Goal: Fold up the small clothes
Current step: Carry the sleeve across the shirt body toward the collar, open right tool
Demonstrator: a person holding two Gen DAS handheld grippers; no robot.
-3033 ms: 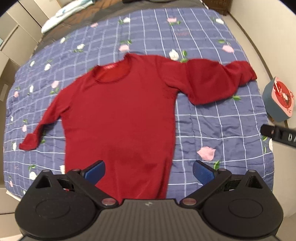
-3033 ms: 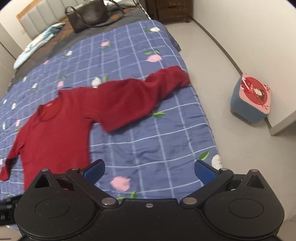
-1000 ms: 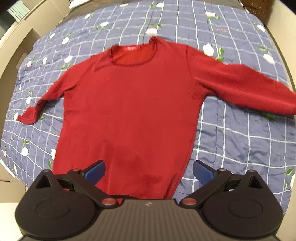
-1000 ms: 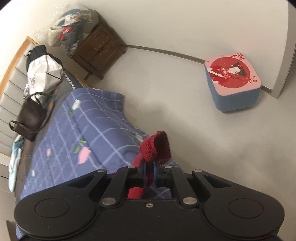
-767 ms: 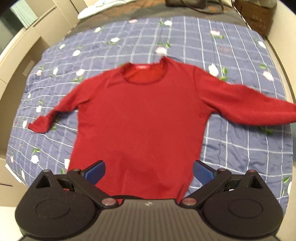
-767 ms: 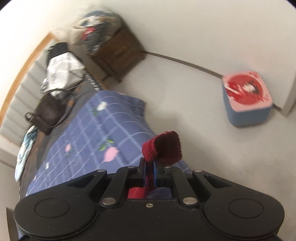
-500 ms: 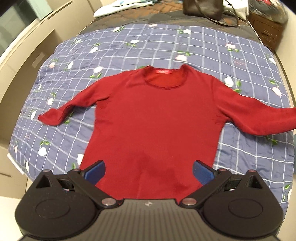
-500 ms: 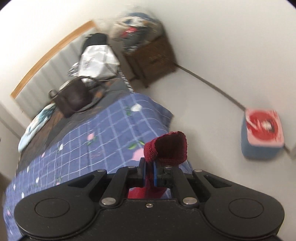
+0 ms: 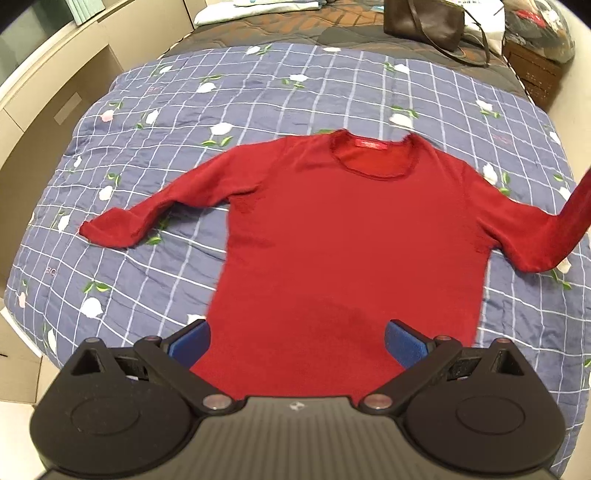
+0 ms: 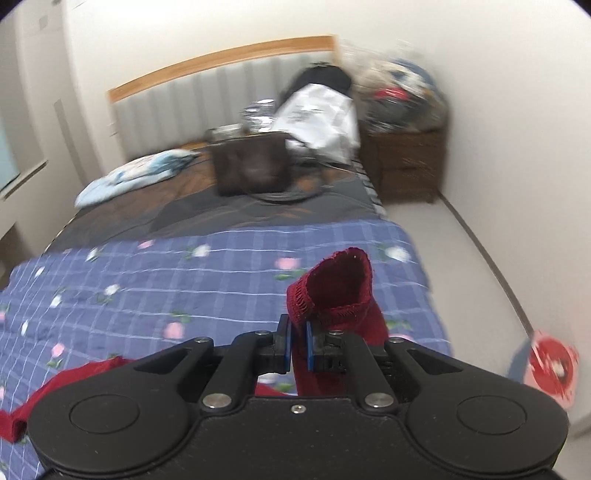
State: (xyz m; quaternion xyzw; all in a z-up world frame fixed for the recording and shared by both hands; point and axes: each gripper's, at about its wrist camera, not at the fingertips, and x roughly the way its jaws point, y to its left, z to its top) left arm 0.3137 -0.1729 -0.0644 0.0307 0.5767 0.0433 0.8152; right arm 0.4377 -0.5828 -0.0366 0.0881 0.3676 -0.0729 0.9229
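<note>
A red long-sleeved sweater lies face up on the blue checked quilt, neck toward the headboard. Its left sleeve rests flat with the cuff at the left. My left gripper hovers open over the hem, nothing between its blue pads. The right sleeve rises off the quilt at the frame's right edge. In the right wrist view my right gripper is shut on that sleeve's cuff, which stands up above the jaws.
A brown handbag and a light blue pillow lie near the headboard. A wooden nightstand piled with bags stands right of the bed. A stool with a pink and red top is on the floor at the right.
My right gripper has taken hold of the right sleeve's cuff and swung up from the floor side toward the bed. The left gripper's view has drifted, the sweater shifting rightward in frame.
</note>
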